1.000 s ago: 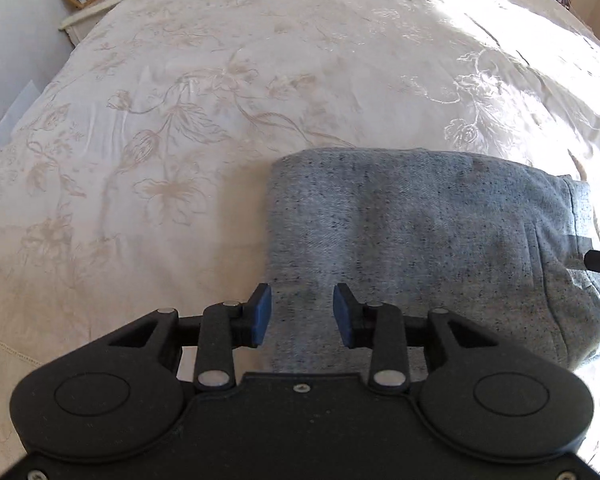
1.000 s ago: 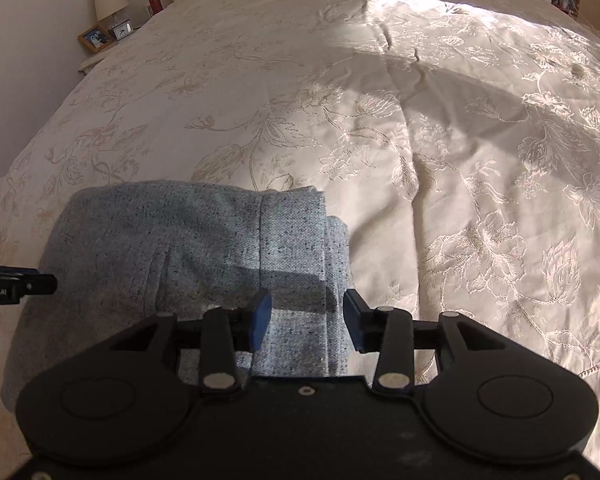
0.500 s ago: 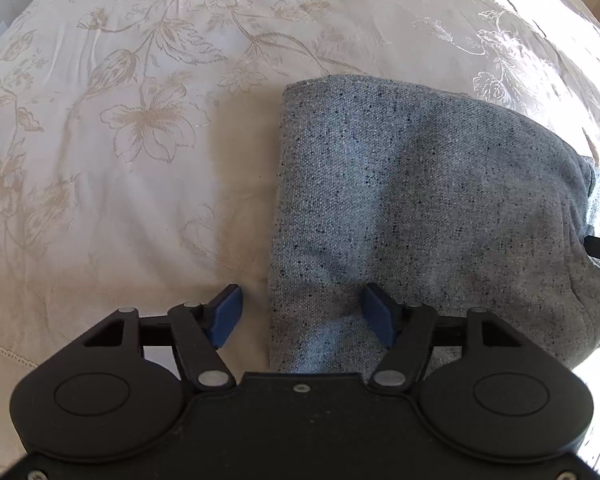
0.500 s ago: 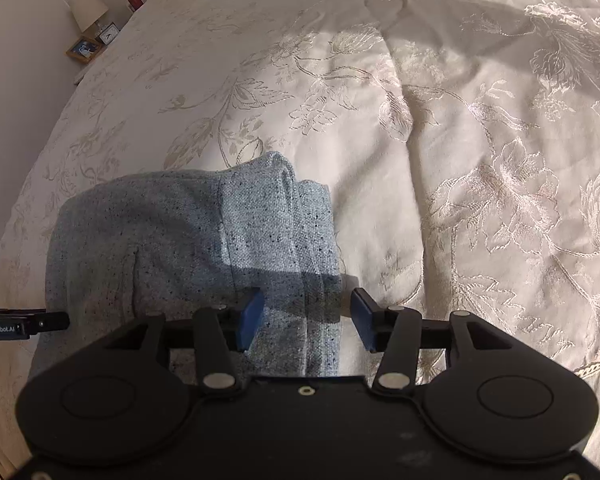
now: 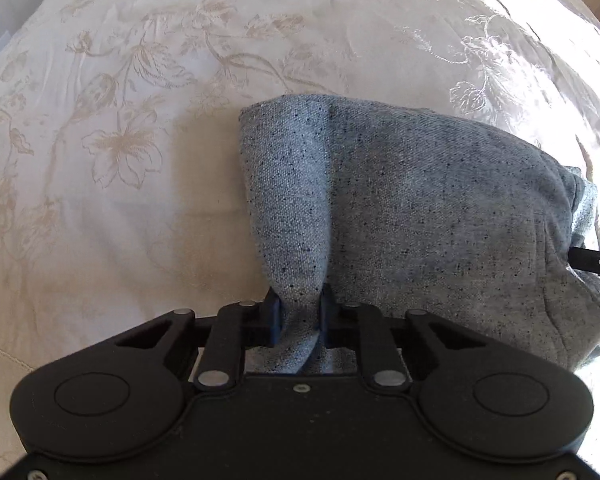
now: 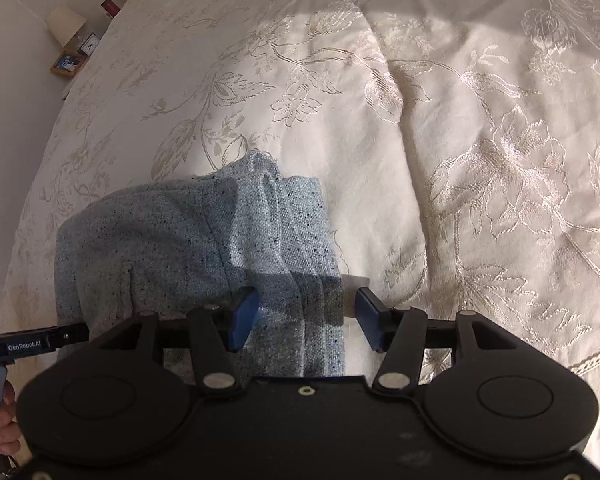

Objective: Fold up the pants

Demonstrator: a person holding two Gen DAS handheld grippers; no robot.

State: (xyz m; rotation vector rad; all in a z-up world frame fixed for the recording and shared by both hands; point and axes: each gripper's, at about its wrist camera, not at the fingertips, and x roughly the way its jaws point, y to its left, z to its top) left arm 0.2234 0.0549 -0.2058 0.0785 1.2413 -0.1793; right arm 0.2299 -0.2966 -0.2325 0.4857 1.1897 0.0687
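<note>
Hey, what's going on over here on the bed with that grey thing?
A person is folding grey pants on a cream floral bedspread, with a handheld gripper in each hand. The left gripper is closing on a pinched ridge of fabric at the near left corner of the folded pants. The right gripper stands open astride the near right edge, fabric between its fingers but not gripped. The pants are already a compact bundle.

Left gripper [image 5: 299, 316] angled steeply down, jaws closing on pinched cloth; right gripper [image 6: 306, 320] spread wide
</note>
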